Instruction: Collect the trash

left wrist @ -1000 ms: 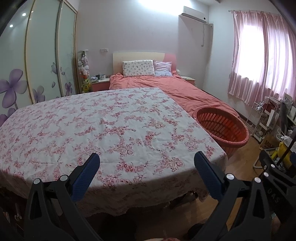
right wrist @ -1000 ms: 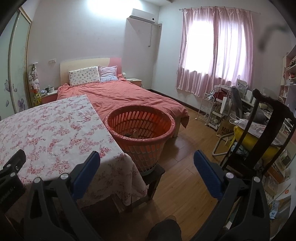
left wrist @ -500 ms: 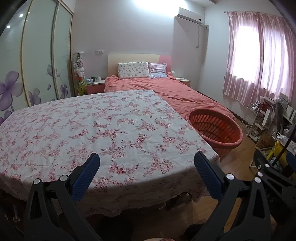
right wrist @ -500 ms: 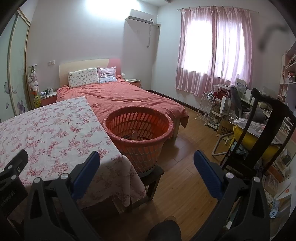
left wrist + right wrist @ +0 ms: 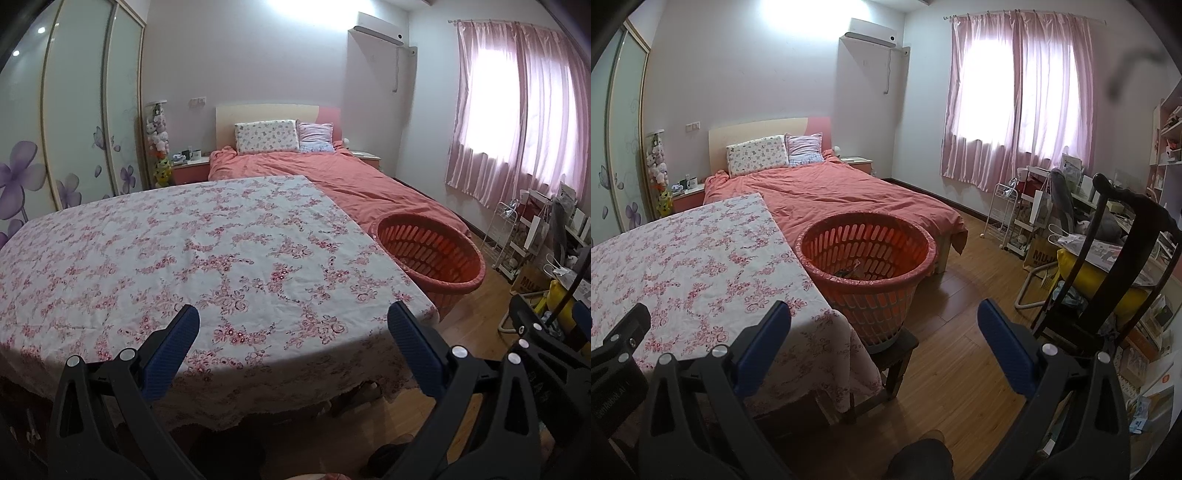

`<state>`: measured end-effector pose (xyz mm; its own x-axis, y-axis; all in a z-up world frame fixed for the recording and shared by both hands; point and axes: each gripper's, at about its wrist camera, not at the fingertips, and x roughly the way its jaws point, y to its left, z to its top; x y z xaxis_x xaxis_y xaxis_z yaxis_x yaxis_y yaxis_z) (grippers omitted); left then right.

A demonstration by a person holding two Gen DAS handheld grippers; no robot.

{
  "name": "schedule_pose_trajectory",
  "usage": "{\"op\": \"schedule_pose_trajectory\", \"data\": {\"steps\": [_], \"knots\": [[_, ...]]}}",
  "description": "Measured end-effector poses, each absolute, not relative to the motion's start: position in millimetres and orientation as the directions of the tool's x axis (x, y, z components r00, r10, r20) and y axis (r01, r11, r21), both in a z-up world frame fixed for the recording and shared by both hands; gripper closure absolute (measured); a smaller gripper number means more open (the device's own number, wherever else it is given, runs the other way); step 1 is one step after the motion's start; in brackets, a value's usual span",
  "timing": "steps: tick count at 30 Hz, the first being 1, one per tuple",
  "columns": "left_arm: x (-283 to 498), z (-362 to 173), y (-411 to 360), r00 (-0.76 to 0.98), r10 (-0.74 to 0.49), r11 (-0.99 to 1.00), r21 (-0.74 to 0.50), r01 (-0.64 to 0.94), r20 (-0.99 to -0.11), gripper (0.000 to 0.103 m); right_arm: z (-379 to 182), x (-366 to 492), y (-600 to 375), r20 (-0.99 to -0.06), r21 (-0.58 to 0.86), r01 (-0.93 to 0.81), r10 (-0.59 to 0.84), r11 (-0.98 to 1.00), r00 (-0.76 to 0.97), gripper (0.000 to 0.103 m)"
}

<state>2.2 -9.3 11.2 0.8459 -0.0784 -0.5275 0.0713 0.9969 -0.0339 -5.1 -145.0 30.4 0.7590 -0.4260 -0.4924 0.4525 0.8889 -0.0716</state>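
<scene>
- Orange plastic basket is sitting on a low stool, just beside the table at its 3 o'clock edge, with the bed behind it.
- Inside the basket, a few scraps of trash are lying on the bottom; what they are is too small to tell.
- Floral cloth is covering the table, and no trash is showing on it in either view.
- Left gripper is hanging over the table's near edge, at 6 o'clock of the cloth, fingers spread wide and holding nothing.
- Right gripper is pointing toward the basket, which lies at 12 o'clock from it; its fingers are likewise wide apart and empty.
- Judging from this, collecting looks nearly or wholly done, so the step in hand is probably a last check for leftovers.
- Doing it well means sweeping the view slowly across the cloth and the floor around the stool, keeping both pairs of fingers apart and ready.
- Any scrap found is best pinched near its middle, carried over the rim and released low inside, without nudging the basket, since it looks easy to tip from the stool.
</scene>
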Motion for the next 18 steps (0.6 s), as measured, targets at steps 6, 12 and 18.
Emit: {"op": "schedule_pose_trajectory", "data": {"steps": [6,12,18], "knots": [[4.2,9.4,-6.6,0.84,-0.072,0.997,-0.038,0.061,-0.538,0.003,30.1,-4.2,-146.1,-0.493,-0.07,0.453,-0.426,0.889,0.759,0.004],[5.3,9.2,-5.6,0.839,-0.072,0.997,-0.04,0.061,-0.54,0.003,29.7,-3.8,-146.1,-0.493,-0.07,0.452,-0.425,0.889,0.76,0.004],[5.2,9.3,-6.0,0.838,-0.071,0.997,-0.041,0.058,-0.54,0.003,29.3,-3.8,-145.6,-0.493,-0.069,0.452,-0.425,0.889,0.759,0.004]]}}
